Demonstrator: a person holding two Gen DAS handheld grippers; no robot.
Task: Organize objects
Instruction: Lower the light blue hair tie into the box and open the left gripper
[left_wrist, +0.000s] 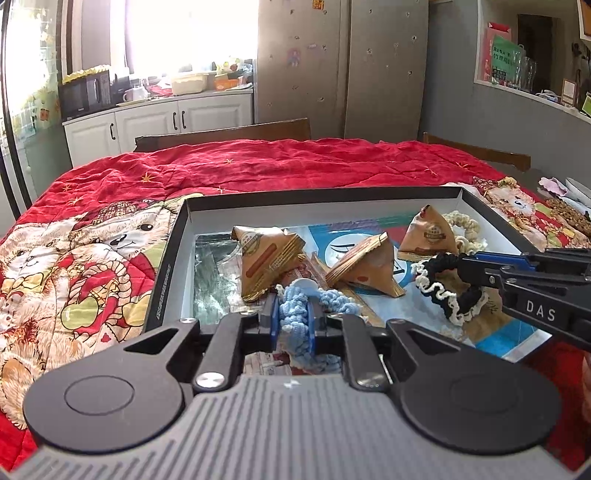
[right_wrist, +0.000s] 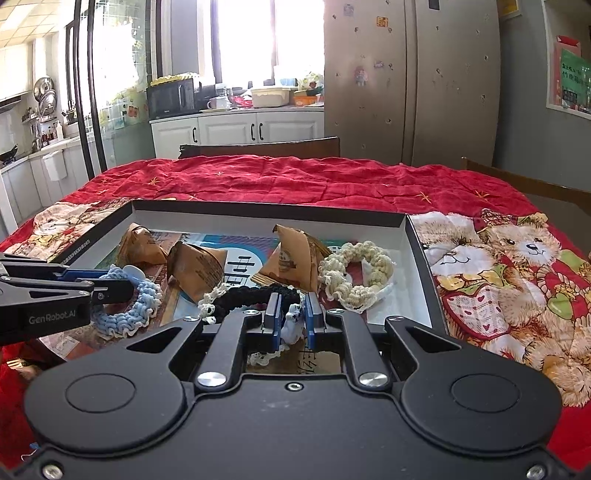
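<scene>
A shallow black-rimmed box lies on the quilt and holds the items. My left gripper is shut on a light blue crocheted scrunchie at the box's near left. From the right, my right gripper is shut on a black scrunchie with white frill. In the right wrist view the right gripper pinches that black scrunchie, and the left gripper holds the blue scrunchie. A cream scrunchie lies free at the box's far right. Three brown pyramid packets sit mid-box.
A red teddy-bear quilt covers the table around the box. Wooden chair backs stand along the far edge, with a fridge and white cabinets behind. Small items lie at the table's right edge.
</scene>
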